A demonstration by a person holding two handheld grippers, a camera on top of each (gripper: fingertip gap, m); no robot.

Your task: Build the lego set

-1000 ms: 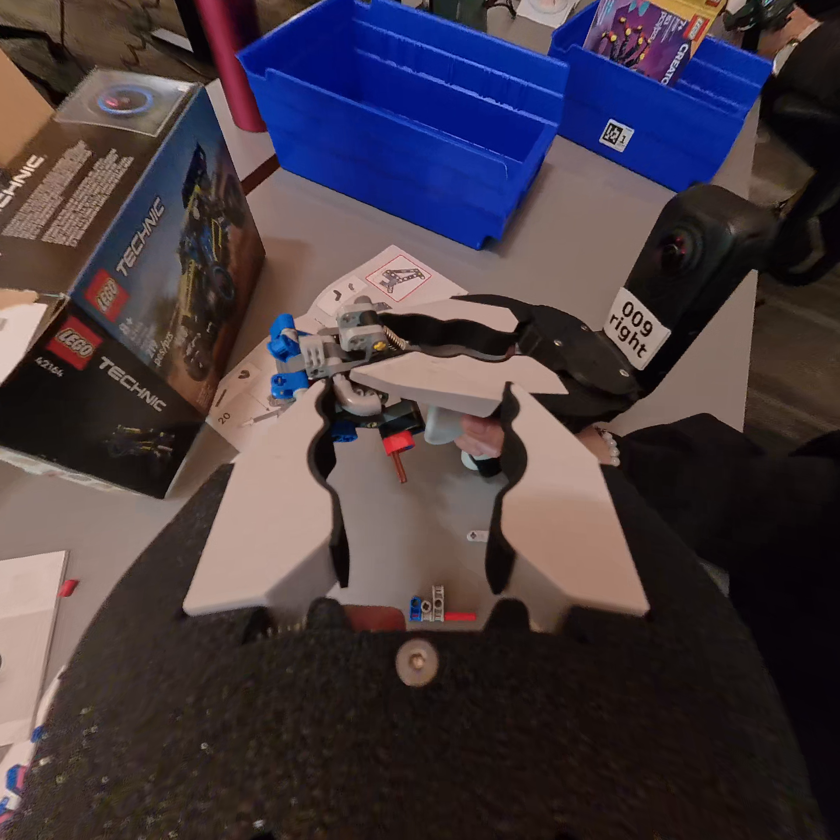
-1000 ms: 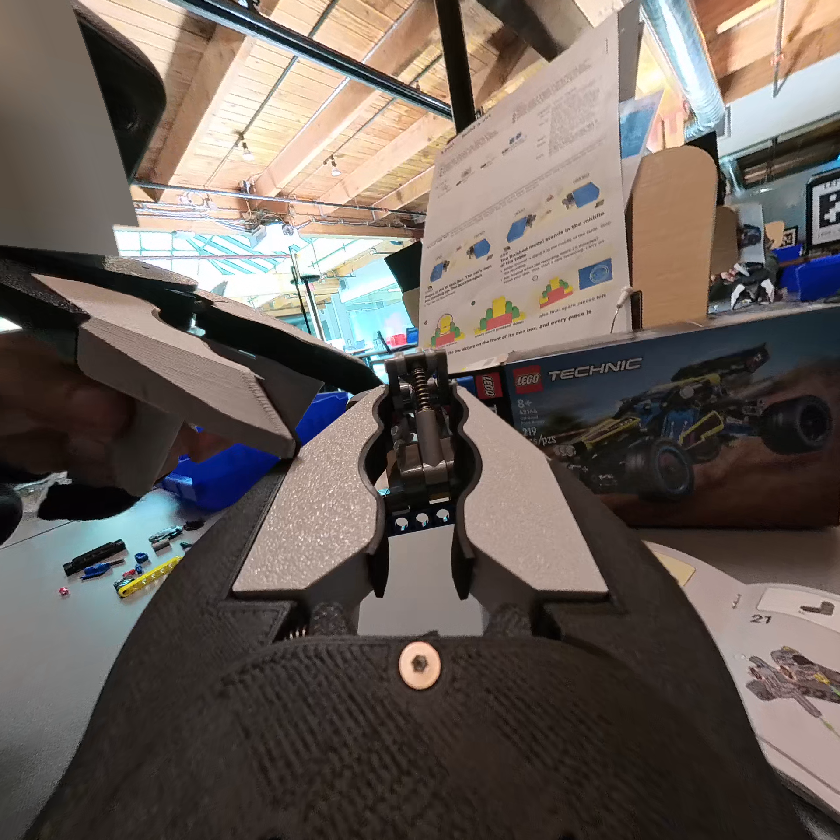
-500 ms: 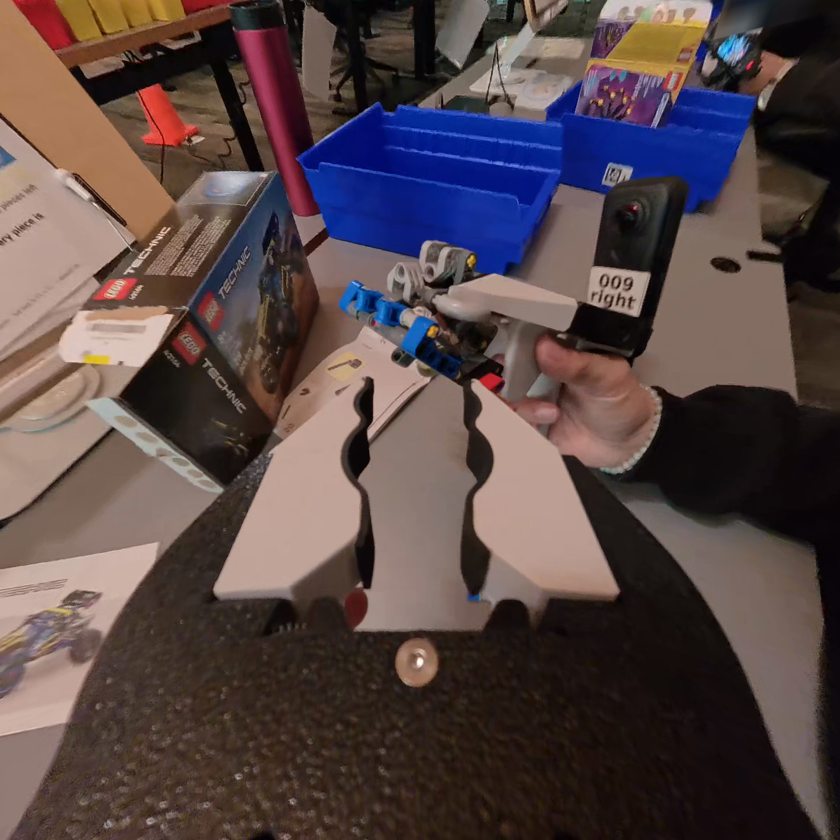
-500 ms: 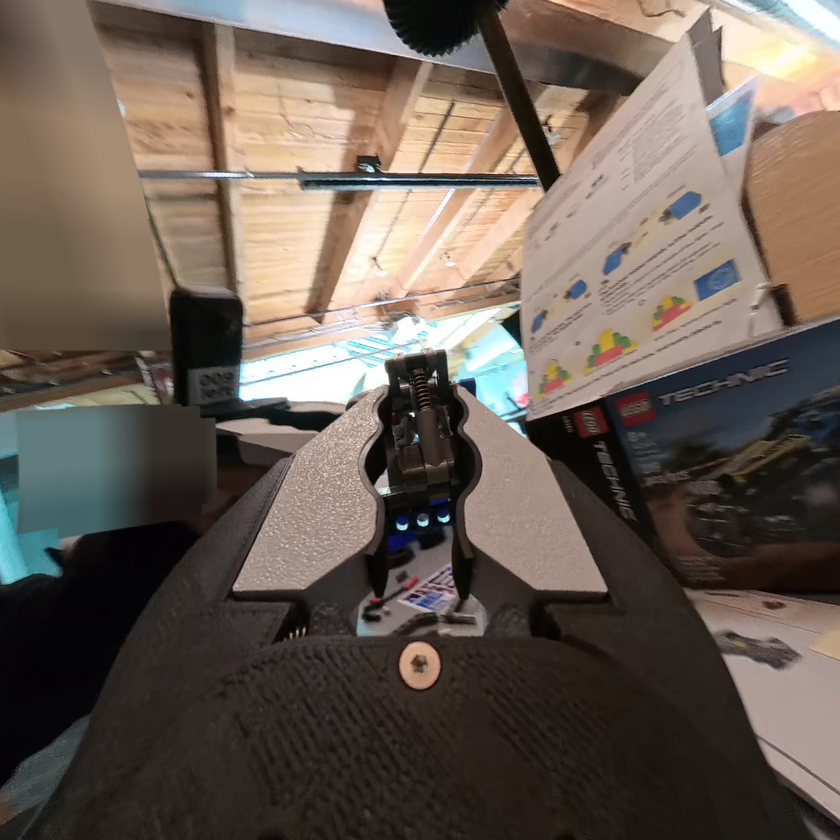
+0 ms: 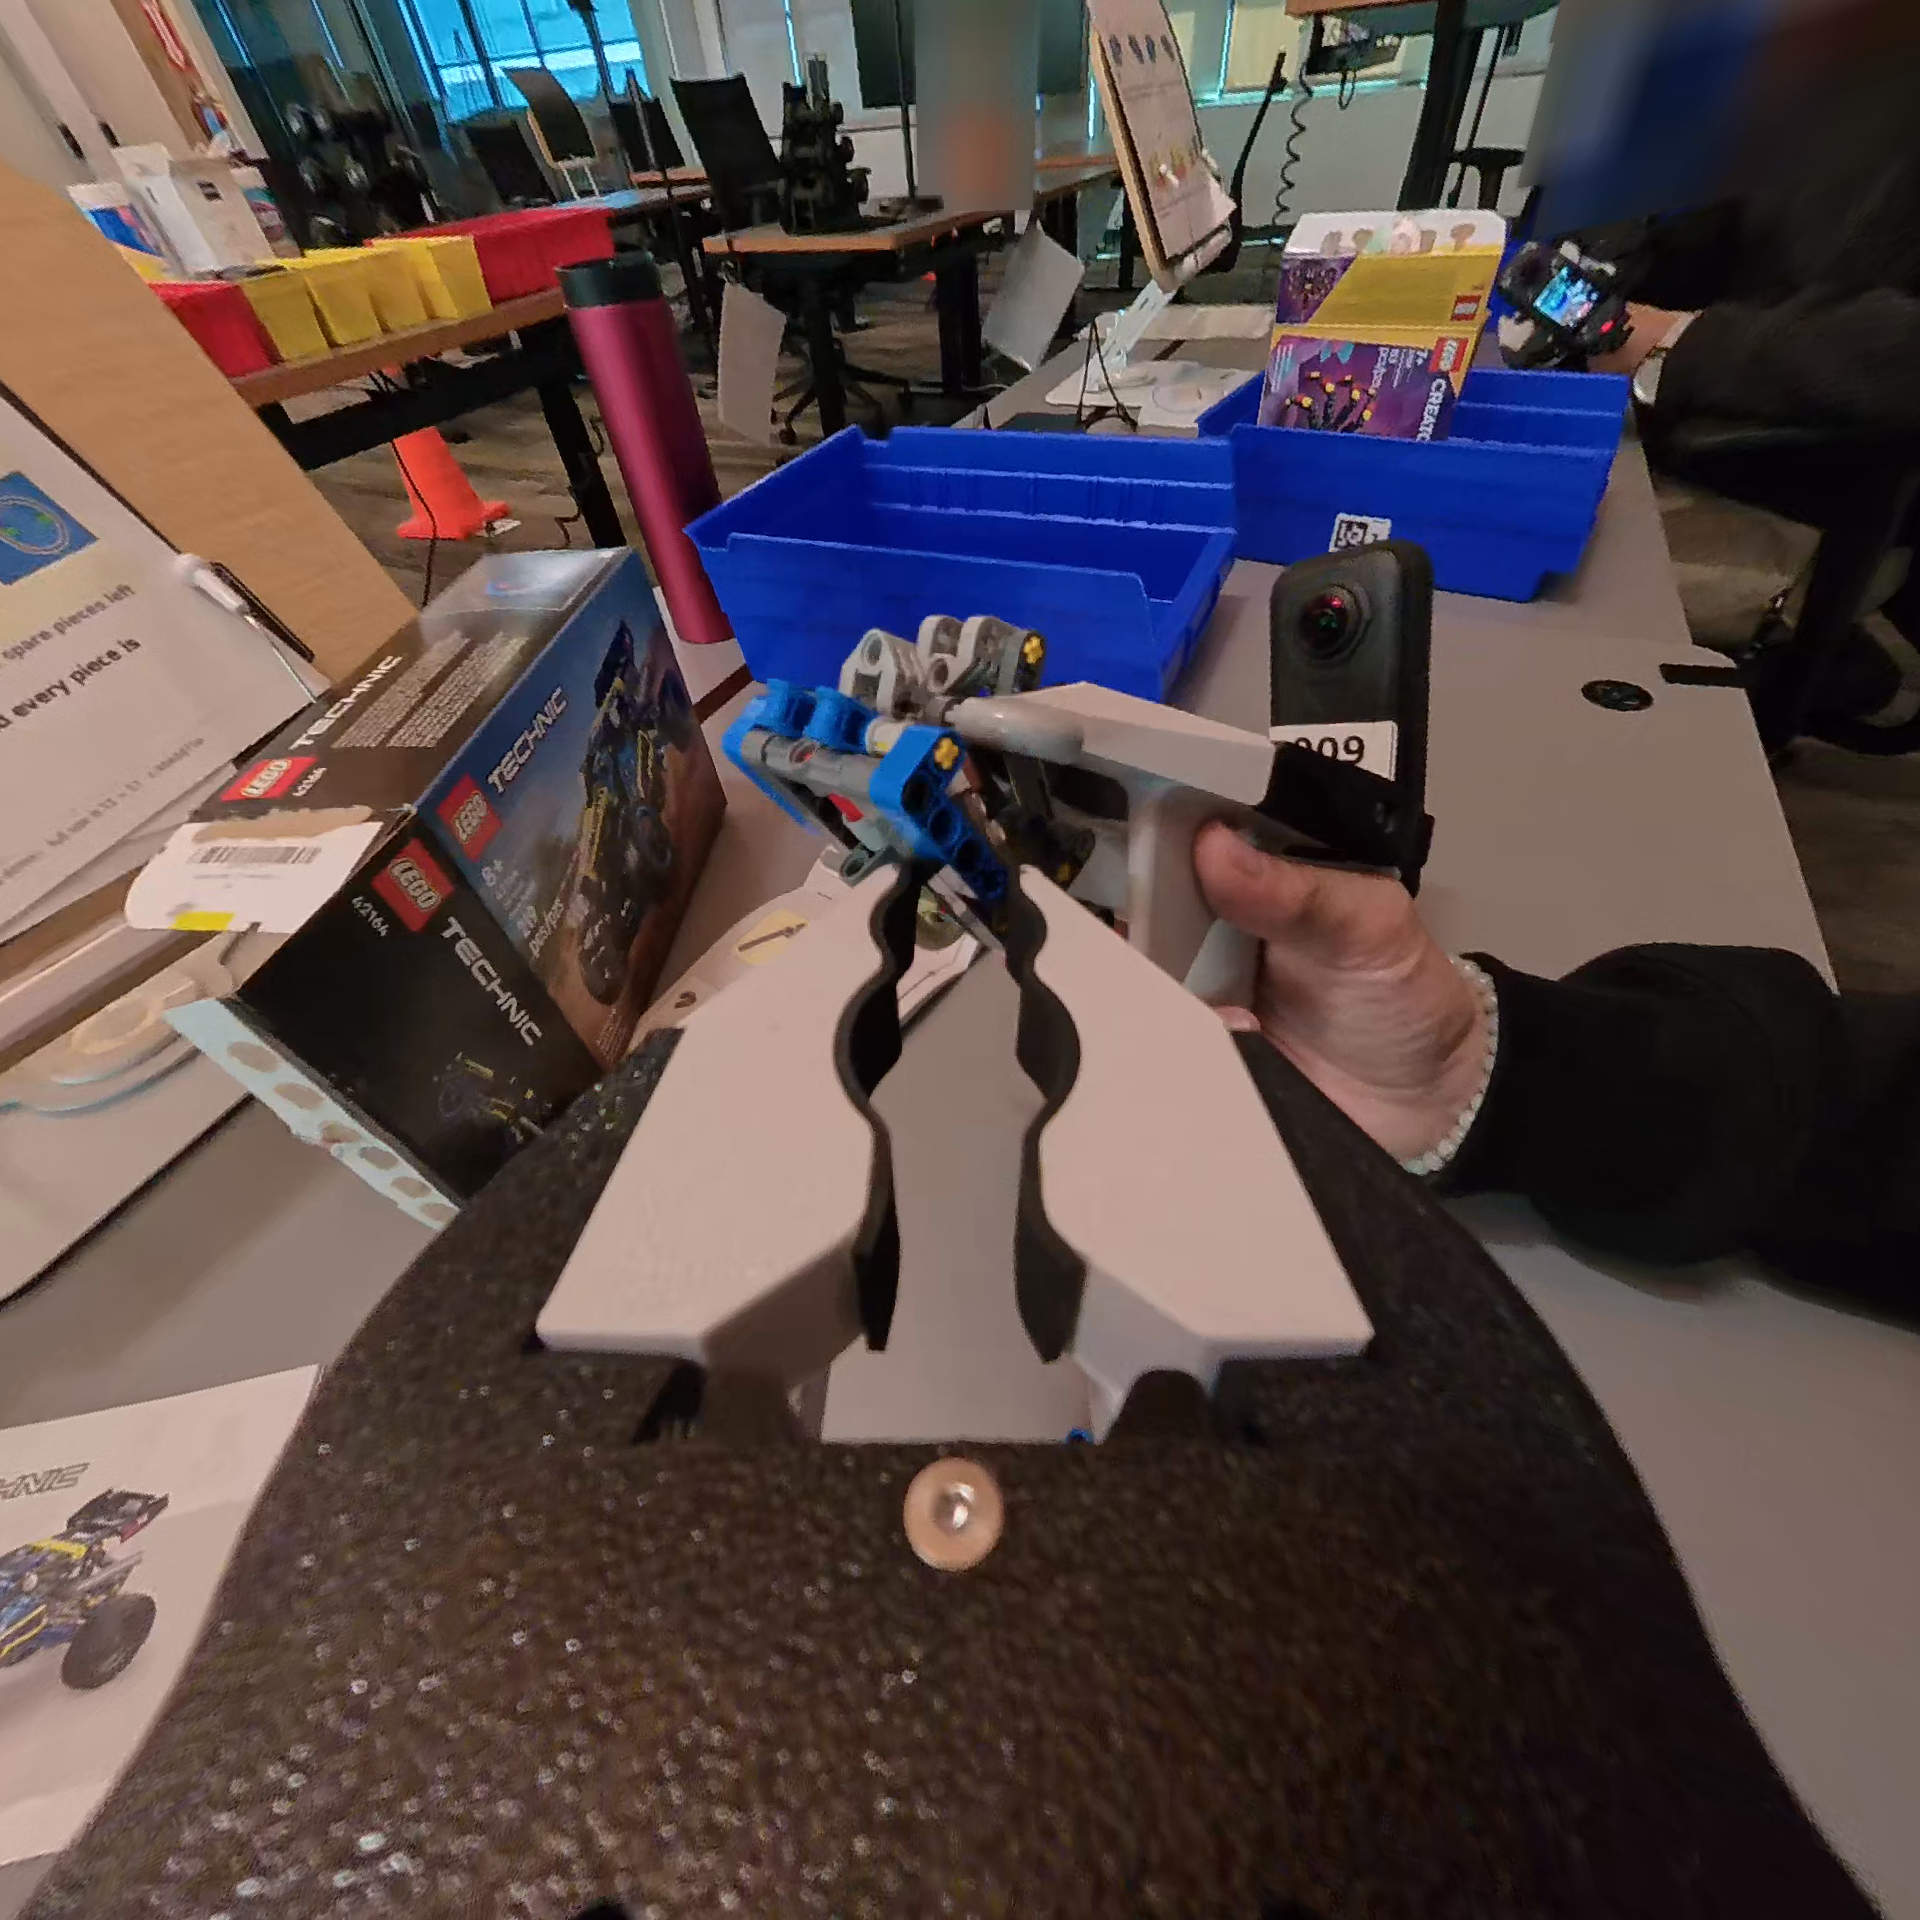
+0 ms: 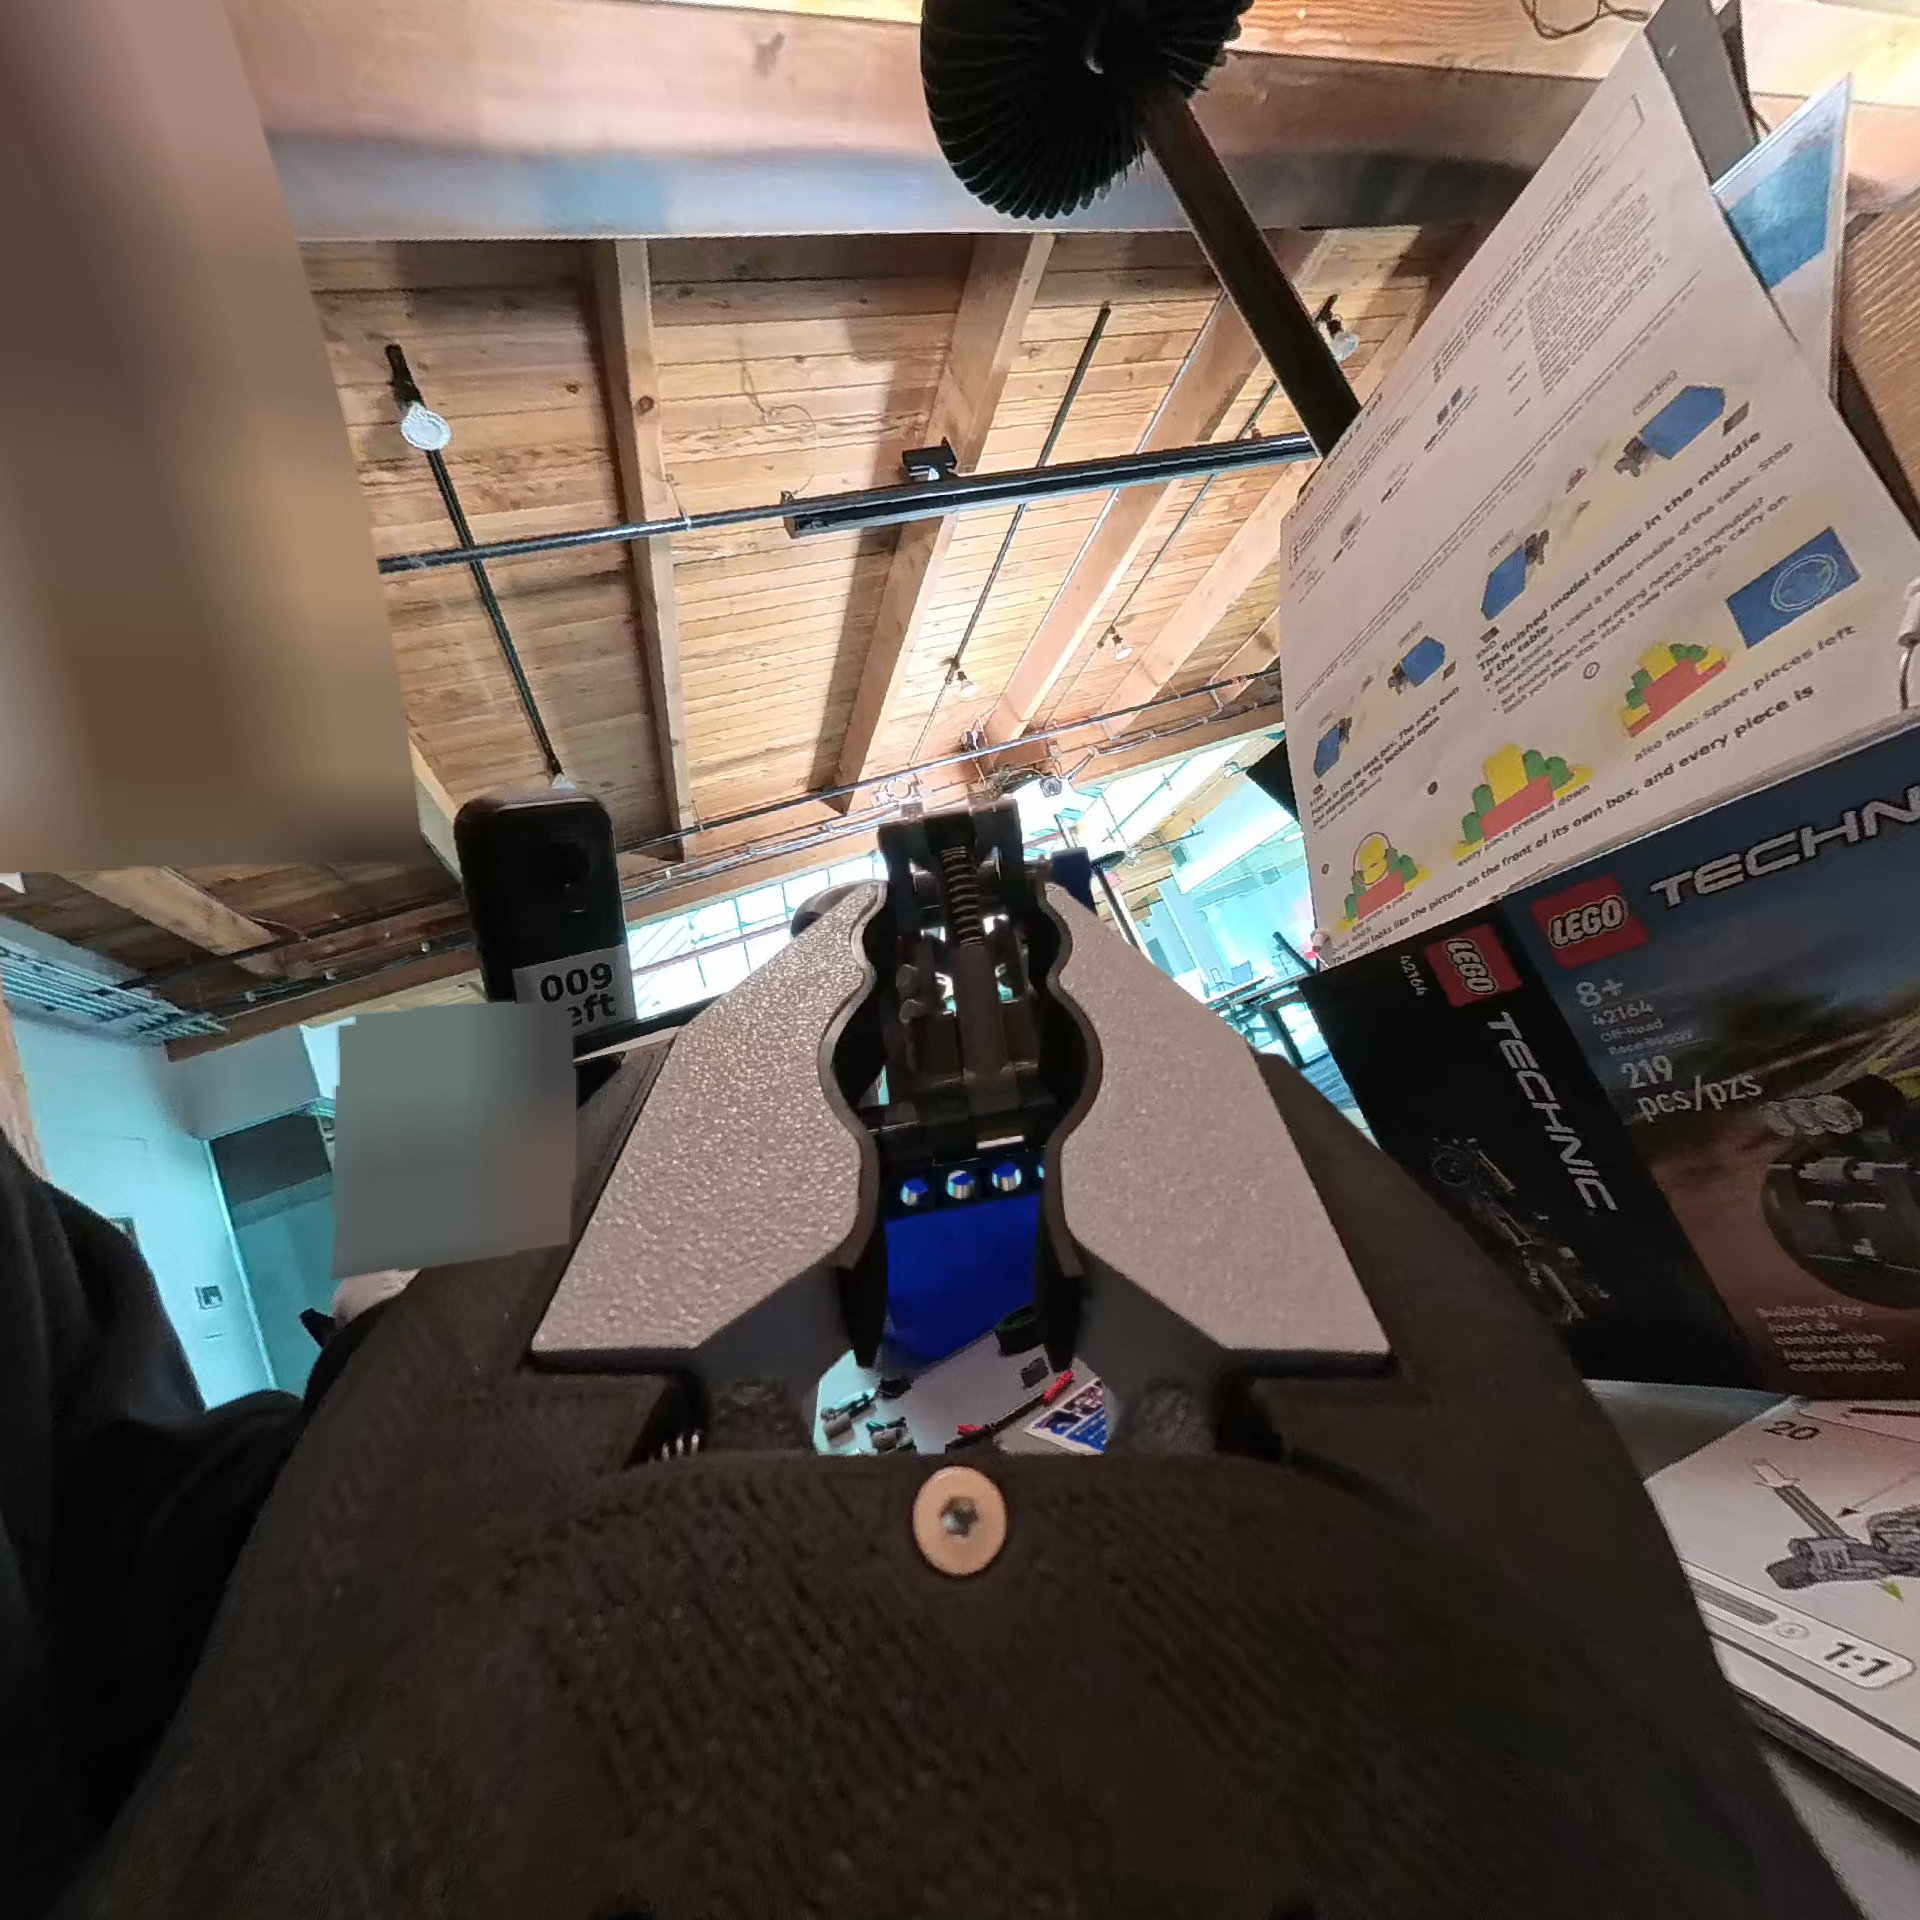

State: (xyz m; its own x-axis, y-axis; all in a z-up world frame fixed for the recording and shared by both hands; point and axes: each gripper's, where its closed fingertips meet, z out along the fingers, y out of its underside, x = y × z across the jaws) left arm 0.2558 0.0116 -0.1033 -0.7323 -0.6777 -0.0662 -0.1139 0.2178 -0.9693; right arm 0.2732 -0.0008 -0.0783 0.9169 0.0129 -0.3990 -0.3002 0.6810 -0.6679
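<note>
Gripping a blue-and-grey brick model (image 5: 914, 769); spring exposed.

Brand logo and lettering are printed on the toy box (image 5: 499, 831). Lettered white labels sit on the black camera (image 5: 1340, 623) and the blue bin (image 5: 1455, 520). The instruction sheet (image 6: 1558, 571) carries printed lines.

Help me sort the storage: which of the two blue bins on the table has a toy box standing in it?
The farther blue bin, at the right of the left wrist view, holds a purple and yellow toy box. The nearer blue bin shows nothing inside.
</note>
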